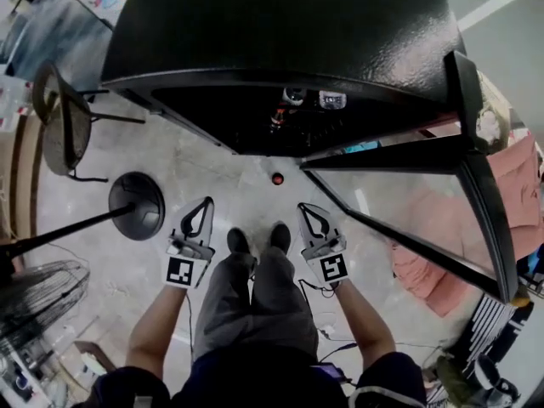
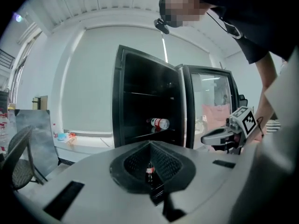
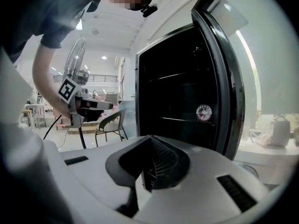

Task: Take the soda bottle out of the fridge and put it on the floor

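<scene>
A small soda bottle [image 1: 276, 178] with a red cap stands upright on the floor in front of the open black fridge [image 1: 280, 24]. It also shows, small, just beyond the tips of my left gripper [image 2: 150, 143] as the soda bottle [image 2: 149, 171]. Both grippers hang low over the floor, back from the bottle: the left gripper [image 1: 206, 202] to its left and the right gripper [image 1: 303, 206] to its right, each shut with nothing held. My right gripper [image 3: 149, 138] points at the fridge interior. Another bottle [image 2: 160, 123] lies on a fridge shelf.
The fridge's glass door [image 1: 476, 151] stands open to the right. A chair [image 1: 64, 126] and a fan base [image 1: 138, 204] are on the left, pink cloth [image 1: 510, 185] on the right. The person's shoes [image 1: 255, 240] stand between the grippers.
</scene>
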Demonstrator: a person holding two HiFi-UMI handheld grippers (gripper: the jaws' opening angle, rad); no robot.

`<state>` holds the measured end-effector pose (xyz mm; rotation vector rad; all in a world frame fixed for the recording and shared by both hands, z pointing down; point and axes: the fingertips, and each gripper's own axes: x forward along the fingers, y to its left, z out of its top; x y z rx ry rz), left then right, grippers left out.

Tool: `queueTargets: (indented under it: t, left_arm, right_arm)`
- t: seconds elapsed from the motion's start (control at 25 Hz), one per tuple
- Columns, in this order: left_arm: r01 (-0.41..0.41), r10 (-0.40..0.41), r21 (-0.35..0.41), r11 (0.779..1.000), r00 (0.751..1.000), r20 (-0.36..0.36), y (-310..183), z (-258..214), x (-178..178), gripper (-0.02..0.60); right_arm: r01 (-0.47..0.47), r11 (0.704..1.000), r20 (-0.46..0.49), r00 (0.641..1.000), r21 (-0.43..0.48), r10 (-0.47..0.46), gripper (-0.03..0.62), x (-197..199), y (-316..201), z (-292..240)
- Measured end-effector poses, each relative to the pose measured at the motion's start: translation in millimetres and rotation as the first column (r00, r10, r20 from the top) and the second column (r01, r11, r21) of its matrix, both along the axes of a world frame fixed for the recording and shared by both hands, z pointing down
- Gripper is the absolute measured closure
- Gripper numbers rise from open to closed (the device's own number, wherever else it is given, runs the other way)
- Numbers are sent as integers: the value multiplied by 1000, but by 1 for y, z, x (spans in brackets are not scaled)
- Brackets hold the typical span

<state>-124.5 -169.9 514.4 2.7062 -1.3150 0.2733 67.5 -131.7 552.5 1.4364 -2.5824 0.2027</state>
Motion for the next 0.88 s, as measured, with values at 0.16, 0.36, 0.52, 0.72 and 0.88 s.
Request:
queueTargets:
  t: [0.16,0.36,0.52,0.72,0.88]
  left_arm:
    - [12,-12,-3,1000,1000,-9,5,-41,10,558]
    - [23,-23,15,1000,1000,1,6,-102,6,558]
    - [39,-39,33,999,999,4,3,-145,5,558]
    - [72,-73,38,997,997,6,2,-184,1,558]
    - [90,-90,53,995,996,1,7,-211,0,558]
  right_arm:
    - [3,1000,21,1000,17,-3,576,3,2,-48]
    - [4,1000,15,1000,10,-5,576,1,2,-112]
    - [3,1000,1,1000,25,-3,576,5,-4,-160]
    - [2,999,11,1000,45,-3,576,7,-11,-209]
    - [-9,998,20,1000,65,7,576,9,-7,-244]
